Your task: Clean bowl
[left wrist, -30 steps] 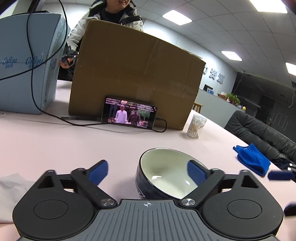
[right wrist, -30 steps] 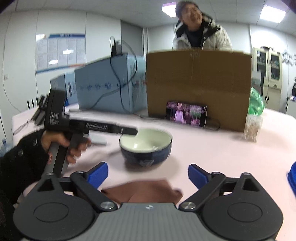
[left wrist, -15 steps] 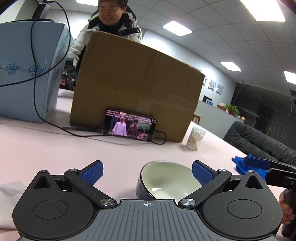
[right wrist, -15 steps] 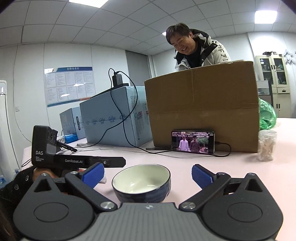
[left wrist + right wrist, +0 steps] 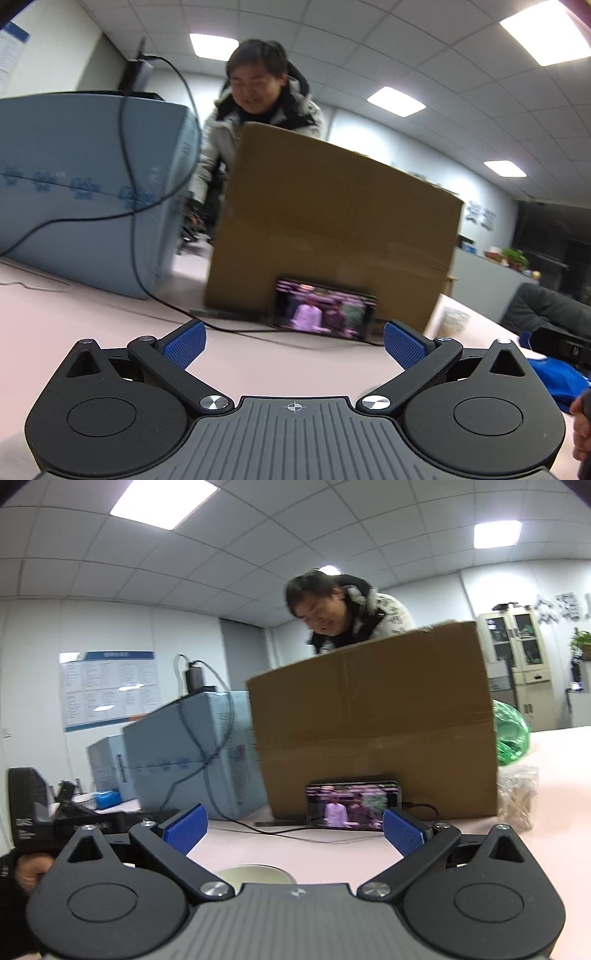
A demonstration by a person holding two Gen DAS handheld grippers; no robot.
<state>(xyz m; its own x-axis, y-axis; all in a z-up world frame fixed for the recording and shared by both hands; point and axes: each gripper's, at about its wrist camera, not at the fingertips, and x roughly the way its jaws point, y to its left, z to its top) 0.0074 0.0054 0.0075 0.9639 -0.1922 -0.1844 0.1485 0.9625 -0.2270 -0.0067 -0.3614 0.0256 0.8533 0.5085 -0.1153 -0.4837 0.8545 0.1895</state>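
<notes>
Each gripper, the left gripper [image 5: 293,345] and the right gripper [image 5: 293,827], has a ribbed grey centre plate stamped with a small crosshair mark, flanked by two black round housings with raised discs. Black linkage arms, pinned by silver screws, carry blue textured pads [image 5: 402,347]. At the lower left of the right wrist view, a black sleeve [image 5: 9,919] shows.
</notes>
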